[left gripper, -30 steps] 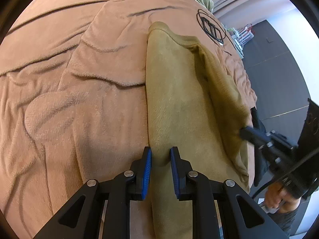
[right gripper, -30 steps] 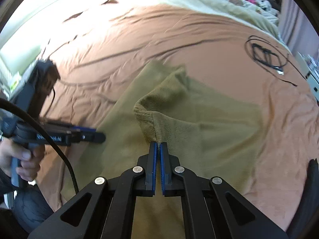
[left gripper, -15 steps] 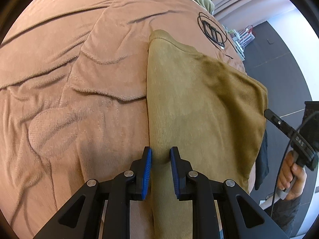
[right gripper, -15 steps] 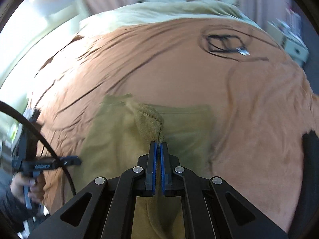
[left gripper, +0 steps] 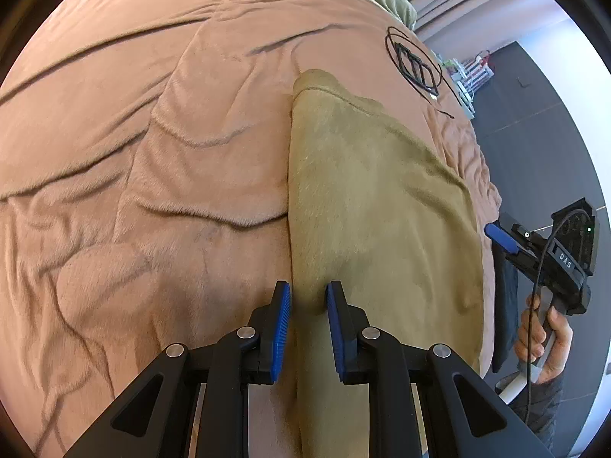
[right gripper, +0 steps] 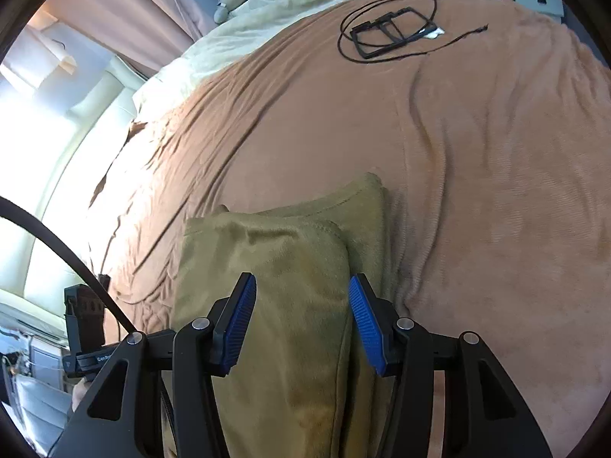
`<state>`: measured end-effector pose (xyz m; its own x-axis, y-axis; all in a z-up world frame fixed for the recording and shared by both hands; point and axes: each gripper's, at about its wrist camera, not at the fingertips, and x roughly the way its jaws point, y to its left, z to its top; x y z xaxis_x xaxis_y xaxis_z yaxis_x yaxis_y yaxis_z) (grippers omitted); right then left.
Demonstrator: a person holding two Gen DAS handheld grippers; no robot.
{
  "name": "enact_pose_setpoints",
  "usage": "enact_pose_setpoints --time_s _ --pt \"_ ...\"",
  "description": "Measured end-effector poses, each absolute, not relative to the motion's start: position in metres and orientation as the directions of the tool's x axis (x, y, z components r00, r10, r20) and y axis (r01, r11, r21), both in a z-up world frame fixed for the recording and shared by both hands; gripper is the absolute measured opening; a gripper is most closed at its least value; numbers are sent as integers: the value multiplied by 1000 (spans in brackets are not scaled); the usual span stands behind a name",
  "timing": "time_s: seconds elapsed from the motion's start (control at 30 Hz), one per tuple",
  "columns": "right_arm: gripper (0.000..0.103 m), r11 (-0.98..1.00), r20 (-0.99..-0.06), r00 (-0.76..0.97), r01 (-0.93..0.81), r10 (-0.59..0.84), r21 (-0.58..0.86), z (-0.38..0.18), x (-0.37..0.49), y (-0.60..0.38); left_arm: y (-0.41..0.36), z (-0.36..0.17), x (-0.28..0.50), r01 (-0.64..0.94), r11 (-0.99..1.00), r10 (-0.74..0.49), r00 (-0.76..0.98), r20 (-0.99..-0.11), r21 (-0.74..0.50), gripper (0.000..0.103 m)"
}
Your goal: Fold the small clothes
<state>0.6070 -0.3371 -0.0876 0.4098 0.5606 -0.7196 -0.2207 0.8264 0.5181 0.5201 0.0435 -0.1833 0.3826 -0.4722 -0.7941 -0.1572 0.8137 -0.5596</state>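
Olive garment (left gripper: pixel 366 206) folded on the brown blanket (left gripper: pixel 152 152), doubled layer on top, hemmed upper edge lying a little short of the layer beneath. Coiled black cable (right gripper: pixel 393 32) well beyond the garment, toward the far end of the blanket.

Left gripper (left gripper: pixel 307 328) at the garment's near left edge, blue pads (left gripper: pixel 282 328) parted with a ridge of cloth between them; touching the cloth on both sides, possibly, but hard to tell at this angle.

Right gripper (right gripper: pixel 301 320) low over the garment's top layer, pads (right gripper: pixel 364 320) spread wide and holding nothing. From the left wrist view, seen just off the garment's right edge (left gripper: pixel 500 236).
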Motion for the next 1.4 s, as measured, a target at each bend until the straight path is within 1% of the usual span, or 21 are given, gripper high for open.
enact_pose_setpoints --time_s 0.17,0.23,0.33,0.37,0.4,0.43,0.47,0.7,0.77,0.83,0.93,0.97,1.0,1.03,1.07,1.1,1.13,1.17,1.4 --pt "49 843 -743 400 -204 537 498 -100 623 -337 42 -181 529 -143 822 -466 389 -795 -551 20" --pt "46 845 -751 390 -200 533 496 -105 628 -335 43 -182 533 -145 823 -463 389 -796 -549 20" --pt "36 840 -756 369 -203 541 503 -110 635 -327 44 -186 540 -149 824 -461 387 -799 -547 20" --pt "29 843 -761 365 -206 537 496 -110 637 -325 44 -188 543 -150 824 -459 387 -800 -546 21" --pt "19 847 -765 364 -208 532 490 -110 640 -324 44 -189 545 -154 824 -457 387 -801 -545 20" --pt "13 851 -768 367 -207 525 482 -109 641 -325 44 -189 547 -157 823 -457 387 -801 -545 20" --pt "4 859 -771 379 -199 512 472 -107 642 -328 44 -190 549 -160 823 -456 387 -801 -546 20" --pt "2 872 -746 455 -187 485 453 -91 625 -345 41 -183 559 -142 833 -451 386 -805 -534 22" --pt "2 882 -755 463 -170 465 439 -94 622 -348 38 -182 561 -134 836 -450 386 -805 -532 24" --pt "2 893 -770 456 -169 446 417 -100 622 -346 36 -181 563 -131 839 -448 386 -806 -529 25" --pt "4 902 -796 426 -163 431 401 -105 622 -342 32 -177 566 -126 844 -443 383 -811 -521 25" --pt "6 900 -795 424 -161 434 405 -102 621 -342 32 -176 567 -124 846 -442 382 -812 -518 26" --pt "9 902 -795 427 -161 430 401 -99 621 -342 33 -174 566 -123 848 -439 381 -813 -516 27" --pt "11 905 -795 433 -164 425 393 -95 620 -344 35 -171 565 -125 851 -433 384 -815 -510 31" --pt "21 908 -794 441 -172 418 382 -90 617 -344 37 -169 565 -126 852 -428 389 -816 -508 39" --pt "39 908 -793 445 -176 417 379 -87 615 -345 39 -166 564 -126 852 -425 399 -813 -508 43" --pt "50 909 -789 453 -181 416 376 -83 612 -346 41 -163 564 -123 851 -425 412 -806 -511 47" --pt "61 909 -784 462 -184 415 373 -82 610 -348 43 -160 564 -122 852 -420 422 -803 -509 48" --pt "61 912 -803 432 -194 410 362 -90 609 -347 45 -163 591 -137 872 -371 442 -817 -470 48"
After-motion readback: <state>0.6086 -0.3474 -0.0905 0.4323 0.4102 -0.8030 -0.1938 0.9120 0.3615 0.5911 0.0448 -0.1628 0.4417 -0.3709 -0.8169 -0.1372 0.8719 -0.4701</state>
